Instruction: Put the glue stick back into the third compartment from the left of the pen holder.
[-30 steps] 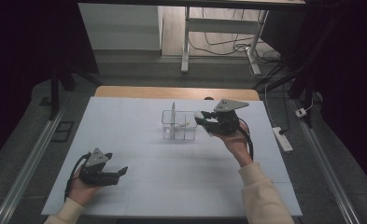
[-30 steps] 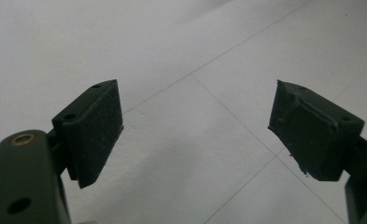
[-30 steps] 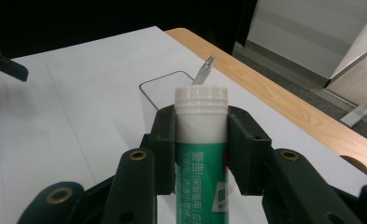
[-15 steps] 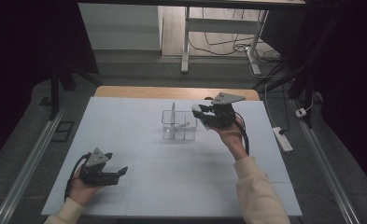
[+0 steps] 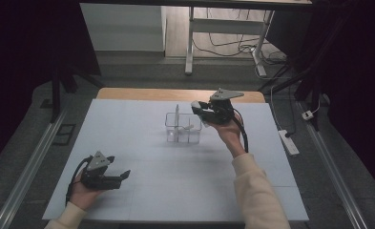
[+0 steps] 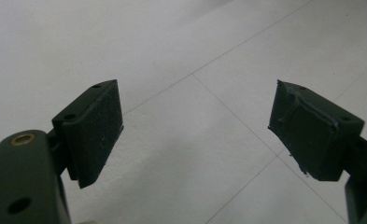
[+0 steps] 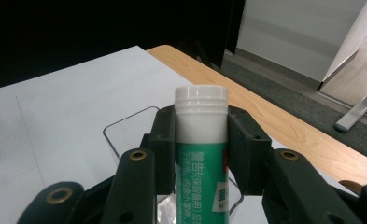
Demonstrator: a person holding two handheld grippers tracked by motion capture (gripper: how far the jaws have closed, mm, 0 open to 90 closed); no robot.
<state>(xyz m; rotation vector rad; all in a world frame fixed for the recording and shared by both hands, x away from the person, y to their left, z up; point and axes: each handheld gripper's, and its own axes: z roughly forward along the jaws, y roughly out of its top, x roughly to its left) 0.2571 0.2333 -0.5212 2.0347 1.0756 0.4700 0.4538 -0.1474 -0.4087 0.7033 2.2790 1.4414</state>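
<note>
Green and white, the tube point(image 7: 201, 154) sat clamped between the jaws of the right hand-held gripper point(image 7: 201, 154), its white ribbed cap poking out past the pads and its printed green label running back toward the hand. We saw the jaws pressed against both sides of the tube, closed about as far as its width allowed. In the high view we found that right hand-held gripper point(image 5: 198, 108) raised above the far right part of the tabletop point(image 5: 175, 191), its tip over the right edge of a clear plastic box point(image 5: 182, 128). The box stood on the pale sheet with a thin upright stick point(image 5: 177, 114) at its left and some small pale thing inside that we could not make out.

The left hand-held gripper point(image 5: 124, 175) lay low at the near left corner of the tabletop, well apart from the box. Its jaws stood wide open with nothing between them; in the left gripper view we saw the pads point(image 6: 97, 128) and bare white surface beyond.
</note>
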